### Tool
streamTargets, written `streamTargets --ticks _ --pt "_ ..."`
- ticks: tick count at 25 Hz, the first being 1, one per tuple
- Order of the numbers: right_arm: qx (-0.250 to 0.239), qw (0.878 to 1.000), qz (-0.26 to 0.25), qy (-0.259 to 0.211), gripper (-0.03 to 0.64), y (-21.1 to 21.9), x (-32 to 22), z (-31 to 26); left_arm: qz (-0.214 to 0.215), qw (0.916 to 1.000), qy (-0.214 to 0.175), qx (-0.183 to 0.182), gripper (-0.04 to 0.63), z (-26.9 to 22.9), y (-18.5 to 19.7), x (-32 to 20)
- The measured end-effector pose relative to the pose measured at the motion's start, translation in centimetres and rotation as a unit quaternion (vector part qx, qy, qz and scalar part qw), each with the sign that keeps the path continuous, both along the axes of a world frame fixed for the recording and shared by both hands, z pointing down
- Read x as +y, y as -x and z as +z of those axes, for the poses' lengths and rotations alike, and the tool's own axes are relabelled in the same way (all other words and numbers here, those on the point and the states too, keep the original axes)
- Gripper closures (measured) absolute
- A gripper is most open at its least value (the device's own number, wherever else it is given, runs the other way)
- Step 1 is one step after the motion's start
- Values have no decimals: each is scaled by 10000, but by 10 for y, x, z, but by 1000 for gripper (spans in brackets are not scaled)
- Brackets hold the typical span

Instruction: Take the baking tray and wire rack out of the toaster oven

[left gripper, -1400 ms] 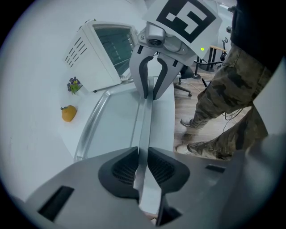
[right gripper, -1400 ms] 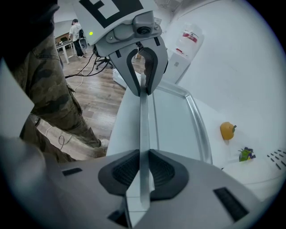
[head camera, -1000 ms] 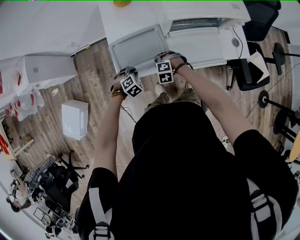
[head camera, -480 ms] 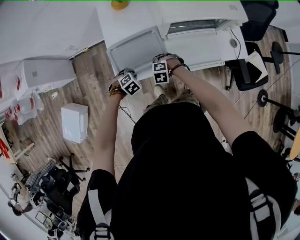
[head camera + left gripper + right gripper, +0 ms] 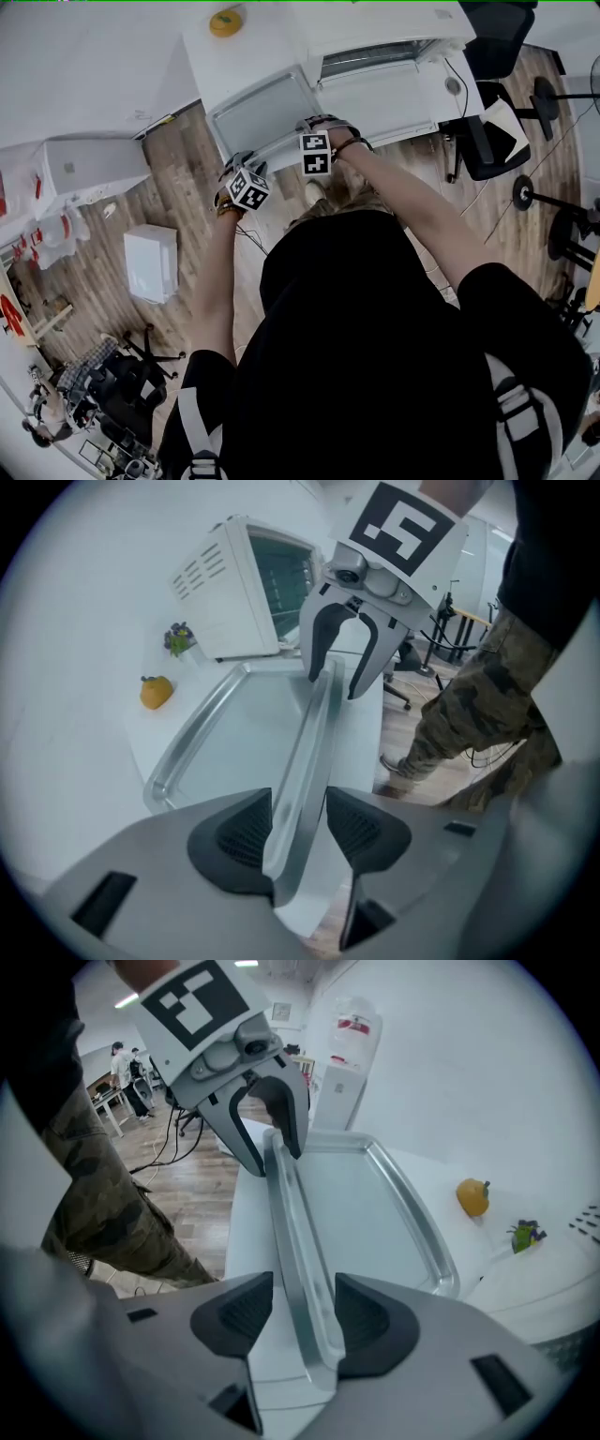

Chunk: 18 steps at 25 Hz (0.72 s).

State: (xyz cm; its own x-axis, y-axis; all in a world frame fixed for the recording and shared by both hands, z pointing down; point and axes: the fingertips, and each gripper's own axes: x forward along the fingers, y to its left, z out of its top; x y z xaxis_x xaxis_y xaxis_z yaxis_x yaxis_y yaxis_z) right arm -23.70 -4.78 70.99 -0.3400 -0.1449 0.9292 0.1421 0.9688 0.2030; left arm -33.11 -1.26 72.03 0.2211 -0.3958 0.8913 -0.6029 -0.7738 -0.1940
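The silver baking tray (image 5: 264, 111) lies flat on the white table (image 5: 234, 56), left of the white toaster oven (image 5: 389, 47) with its door (image 5: 380, 98) folded down. Both grippers stand over the tray's near rim, pointing steeply down. My left gripper (image 5: 300, 832) has just been opening; the rim (image 5: 298, 761) runs between its pads, which no longer clamp it. My right gripper (image 5: 295, 1316) has also just been opening, and the rim (image 5: 305, 1269) sits loose in its wide gap. Each gripper view shows the other gripper astride the same rim: the right gripper (image 5: 337, 672), the left gripper (image 5: 267, 1147). I cannot make out the wire rack.
A small orange object (image 5: 226, 21) and a little plant (image 5: 178, 637) sit on the table beyond the tray. A black office chair (image 5: 492, 122) stands right of the table. White boxes (image 5: 150, 262) rest on the wooden floor at the left. People stand far off (image 5: 122, 1063).
Both hands stay at the tray's near rim and their marker cubes have rolled a little. The tray lies in the same spot on the table.
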Motion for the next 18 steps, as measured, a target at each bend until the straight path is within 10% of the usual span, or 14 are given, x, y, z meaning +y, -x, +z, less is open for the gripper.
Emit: streamTargets --ticks 9,18 --pt "-1869 9791 792 -157 400 -8 9 -73 -1292 9823 -716 1151 397 -57 -3 -3" --pt "-1944 9638 1786 -371 403 -70 3 -96 -1106 9738 -1207 1576 404 -84 -53 -11"
